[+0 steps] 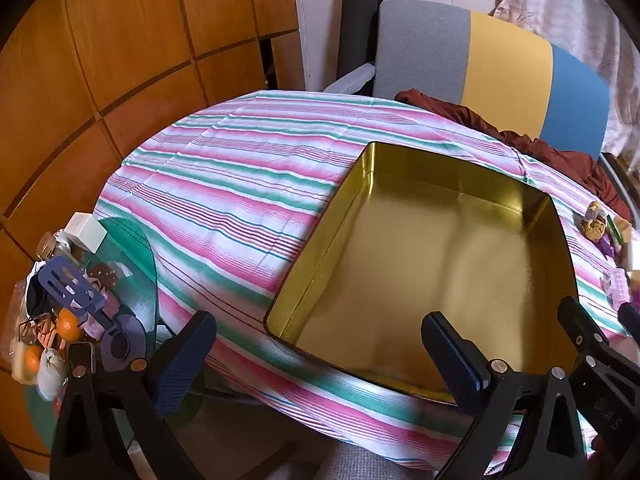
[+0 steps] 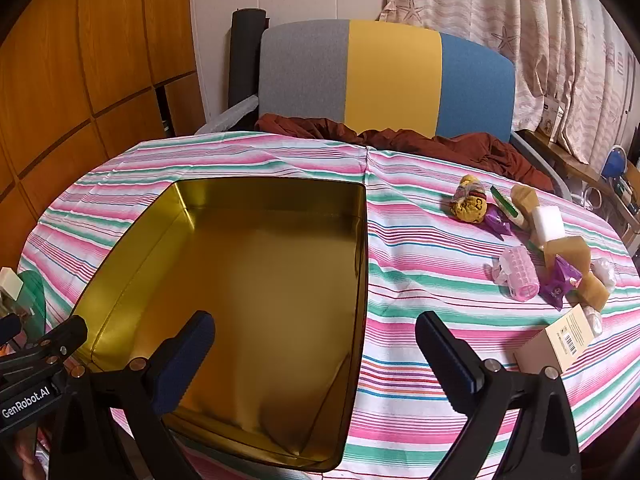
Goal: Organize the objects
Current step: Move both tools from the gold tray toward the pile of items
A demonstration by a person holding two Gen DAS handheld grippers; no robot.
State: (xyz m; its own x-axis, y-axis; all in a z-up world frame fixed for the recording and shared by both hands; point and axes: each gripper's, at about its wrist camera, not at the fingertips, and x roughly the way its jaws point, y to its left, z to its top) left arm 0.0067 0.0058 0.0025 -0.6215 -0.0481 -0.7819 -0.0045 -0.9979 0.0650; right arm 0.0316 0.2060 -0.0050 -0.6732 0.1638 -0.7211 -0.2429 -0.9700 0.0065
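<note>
An empty gold tin box (image 2: 248,276) lies open on the striped tablecloth (image 2: 420,264); it also shows in the left wrist view (image 1: 424,256). To its right lie small items: a yellow bundle (image 2: 469,199), a green-edged comb (image 2: 505,205), a white block (image 2: 548,220), a pink hair roller (image 2: 518,273), purple wrappers (image 2: 561,282), tan blocks (image 2: 572,251) and a cardboard carton (image 2: 554,344). My left gripper (image 1: 320,350) is open at the tin's near left corner. My right gripper (image 2: 316,354) is open over the tin's near right edge.
A grey, yellow and blue chair (image 2: 388,80) with a brown cloth (image 2: 400,140) stands behind the table. A green glass side table (image 1: 132,264) at the left holds oranges (image 1: 69,325), a blue tool (image 1: 68,286) and clutter. Wooden panels (image 1: 100,60) line the left wall.
</note>
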